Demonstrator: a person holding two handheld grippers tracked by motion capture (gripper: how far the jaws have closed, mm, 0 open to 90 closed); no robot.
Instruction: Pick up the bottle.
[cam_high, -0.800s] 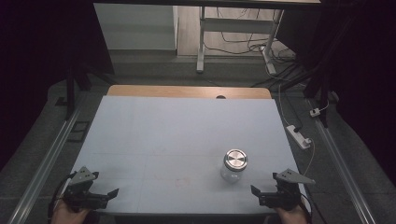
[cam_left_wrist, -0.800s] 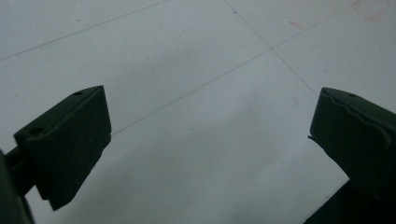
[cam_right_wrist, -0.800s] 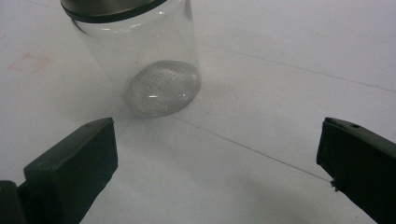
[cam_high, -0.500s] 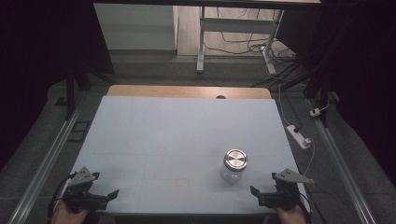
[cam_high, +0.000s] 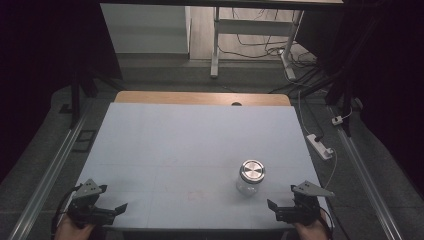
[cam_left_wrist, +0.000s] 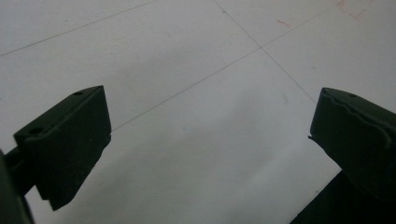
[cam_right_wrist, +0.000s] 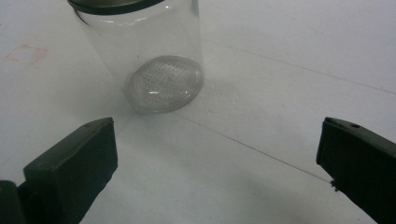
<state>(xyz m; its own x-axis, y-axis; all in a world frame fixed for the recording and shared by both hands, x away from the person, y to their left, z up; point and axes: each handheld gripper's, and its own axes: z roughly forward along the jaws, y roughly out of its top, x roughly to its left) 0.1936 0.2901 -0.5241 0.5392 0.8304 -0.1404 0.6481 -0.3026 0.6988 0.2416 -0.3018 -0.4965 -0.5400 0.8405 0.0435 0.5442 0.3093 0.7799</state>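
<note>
Right gripper (cam_right_wrist: 217, 154) jaws wide, empty, facing clear glass jar with silver metal lid (cam_high: 250, 177), upright near table's (cam_high: 165, 140) near-right corner. Left gripper (cam_left_wrist: 210, 154) jaws wide, empty, near-left corner. Advise: approach level, centre jar body between jaws, below lid, close gently.

Jar (cam_high: 249, 178) stands upright on table (cam_high: 190, 135), right of centre, toward the near edge. Lid (cam_high: 251, 170) sits on top of jar. Right gripper (cam_high: 274, 209) is at near-right corner, near the jar but not touching; jar lies ahead-left of it. Left gripper (cam_high: 118, 210) is at near-left corner, well apart from jar. Power strip (cam_high: 320, 146) lies on floor just beyond table's right edge.
</note>
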